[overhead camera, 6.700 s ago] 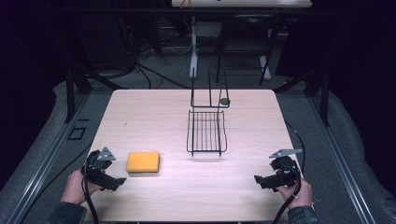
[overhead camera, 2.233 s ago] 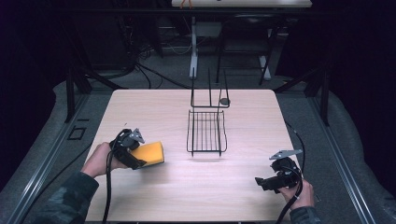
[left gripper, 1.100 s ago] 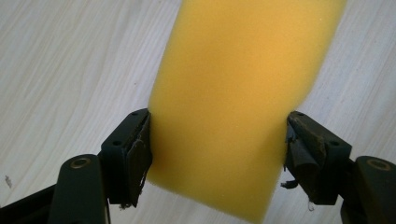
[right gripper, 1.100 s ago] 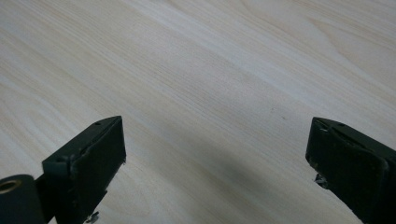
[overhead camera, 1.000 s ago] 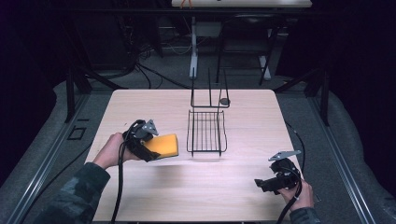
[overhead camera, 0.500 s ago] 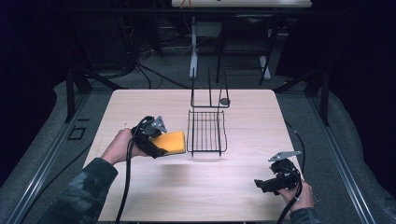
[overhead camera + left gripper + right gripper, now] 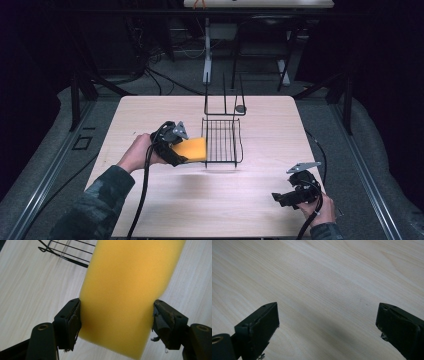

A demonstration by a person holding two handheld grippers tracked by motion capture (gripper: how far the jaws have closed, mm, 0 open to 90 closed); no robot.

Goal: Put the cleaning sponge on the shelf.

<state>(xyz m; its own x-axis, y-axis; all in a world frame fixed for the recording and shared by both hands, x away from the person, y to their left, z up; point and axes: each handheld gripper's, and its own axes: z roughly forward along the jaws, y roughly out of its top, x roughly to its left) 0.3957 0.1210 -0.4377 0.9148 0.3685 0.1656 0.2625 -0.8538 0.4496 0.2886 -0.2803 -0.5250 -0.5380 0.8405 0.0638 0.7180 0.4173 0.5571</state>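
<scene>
Your left gripper (image 7: pixel 186 150) is clamped on the yellow sponge (image 7: pixel 191 149), one pad pressing each long side, as the left gripper view shows, where the sponge (image 7: pixel 125 295) fills the space between the jaws and runs lengthwise away from them. From the high view, you are holding it clear of the table (image 7: pixel 150 110), just beside the left edge of the black wire rack (image 7: pixel 222 142), with its long axis running roughly left to right across the table and its free end pointing toward the rack. The broad face looks tilted slightly up toward the camera. Your right gripper (image 7: pixel 280 198) sits low at the near right corner of the table, well apart from the sponge and rack, its jaws spread wide over bare wood (image 7: pixel 332 282) with nothing between them.
</scene>
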